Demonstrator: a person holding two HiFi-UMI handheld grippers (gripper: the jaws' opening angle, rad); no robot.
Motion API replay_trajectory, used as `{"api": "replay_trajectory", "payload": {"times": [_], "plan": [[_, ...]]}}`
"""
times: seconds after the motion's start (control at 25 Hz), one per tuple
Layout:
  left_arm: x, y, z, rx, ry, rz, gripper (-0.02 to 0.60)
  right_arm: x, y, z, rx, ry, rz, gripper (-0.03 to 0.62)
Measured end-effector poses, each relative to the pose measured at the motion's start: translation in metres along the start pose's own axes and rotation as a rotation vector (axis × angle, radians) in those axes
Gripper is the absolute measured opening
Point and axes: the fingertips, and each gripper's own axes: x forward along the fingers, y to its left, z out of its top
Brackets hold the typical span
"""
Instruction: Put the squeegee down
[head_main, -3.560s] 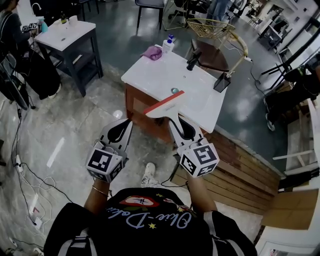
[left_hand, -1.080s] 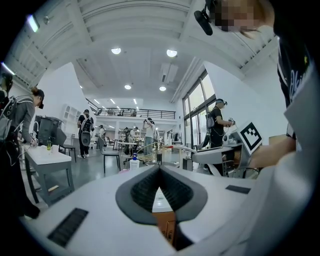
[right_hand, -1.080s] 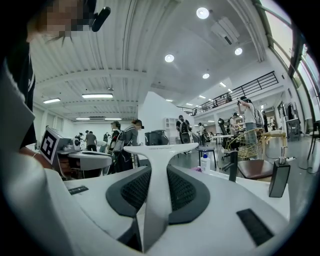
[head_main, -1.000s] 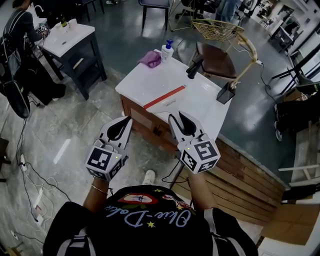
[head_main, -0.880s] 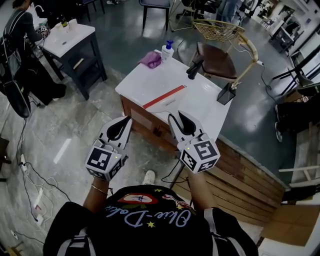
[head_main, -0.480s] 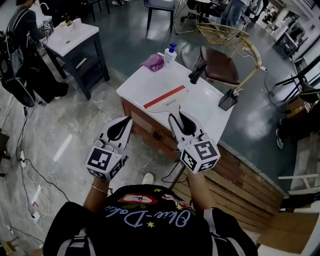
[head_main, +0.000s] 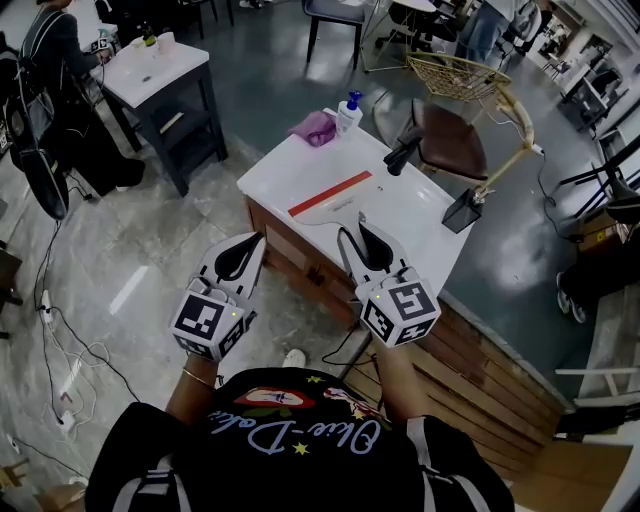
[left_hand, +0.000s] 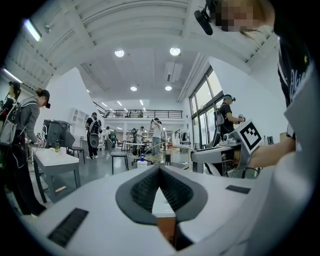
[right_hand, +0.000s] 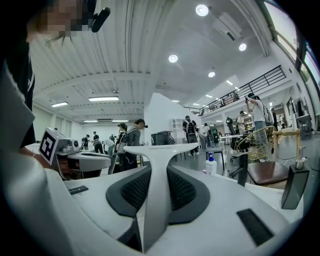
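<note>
The squeegee (head_main: 331, 194), white with a red blade, hangs over the near part of the white table (head_main: 290, 160). Its white handle (right_hand: 155, 190) runs back between the jaws of my right gripper (head_main: 358, 232), which is shut on it, and its crossbar (right_hand: 161, 148) sticks out level ahead. Whether the blade touches the table top I cannot tell. My left gripper (head_main: 250, 243) floats to the left of the table's near corner, shut with nothing between its pads (left_hand: 145, 187).
On the table's far side stand a pump bottle (head_main: 349, 111), a pink cloth (head_main: 317, 127), a black faucet (head_main: 403, 154) and a black holder (head_main: 461, 211). A chair with a gold wire back (head_main: 455, 80) is behind it. A dark side table (head_main: 160, 85) and a person (head_main: 55, 60) are at far left.
Since the earliest frame the squeegee has gone from raised near the camera to lower and flatter over the table. Over the last second the grippers look almost still; the view has drifted.
</note>
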Motion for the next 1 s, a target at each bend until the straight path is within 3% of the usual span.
{"api": "replay_trajectory", "payload": {"times": [1.0], "plan": [[-0.0025,-0.0029,0.0051,0.033,0.011,0.027,-0.003,0.0008,-0.0036,0.0038,0.018,-0.03,0.024,0.09]]}}
